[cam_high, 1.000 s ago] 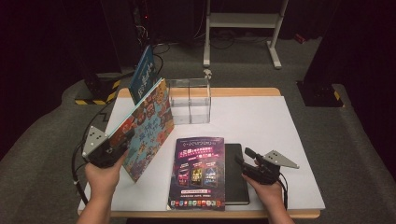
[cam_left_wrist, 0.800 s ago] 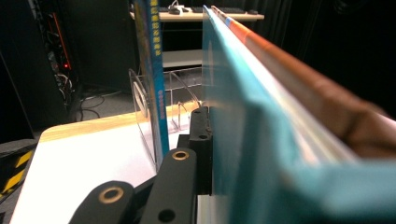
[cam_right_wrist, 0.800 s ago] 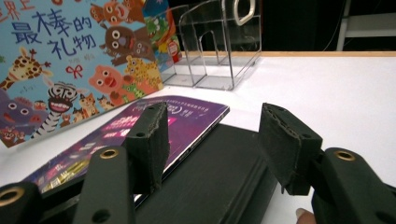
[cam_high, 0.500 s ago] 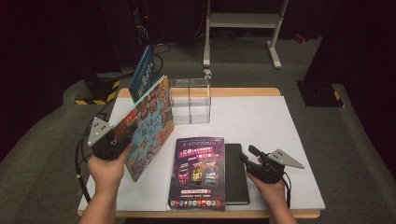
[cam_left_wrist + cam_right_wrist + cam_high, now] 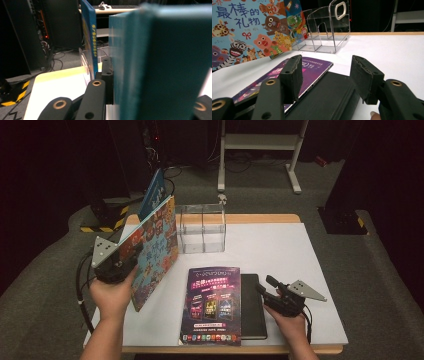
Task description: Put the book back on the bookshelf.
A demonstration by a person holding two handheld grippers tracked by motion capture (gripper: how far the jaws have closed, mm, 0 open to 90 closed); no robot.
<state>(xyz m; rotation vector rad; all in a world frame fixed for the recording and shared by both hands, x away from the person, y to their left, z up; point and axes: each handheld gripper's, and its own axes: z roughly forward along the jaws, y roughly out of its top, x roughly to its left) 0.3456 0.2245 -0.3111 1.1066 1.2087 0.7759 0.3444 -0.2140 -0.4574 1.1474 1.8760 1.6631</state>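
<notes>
My left gripper (image 5: 129,264) is shut on the lower edge of a colourful animal picture book (image 5: 156,242), held tilted on edge above the table's left side. In the left gripper view the book's teal edge (image 5: 162,62) sits between the jaws, and one of the fingers (image 5: 107,75) presses against it. My right gripper (image 5: 264,287) hovers open at the front right, its jaws wide apart over a flat black book (image 5: 252,307). A purple magazine (image 5: 212,302) lies partly on that black book. In the right gripper view nothing is between the right gripper's (image 5: 325,75) jaws.
A blue book (image 5: 152,192) stands upright behind the picture book at the back left. A clear acrylic divider rack (image 5: 202,227) stands at the back centre of the white table (image 5: 285,250). Dark floor, cables and a metal stand lie beyond.
My left hand has lifted the picture book slightly higher. The right gripper and the flat books have stayed where they were.
</notes>
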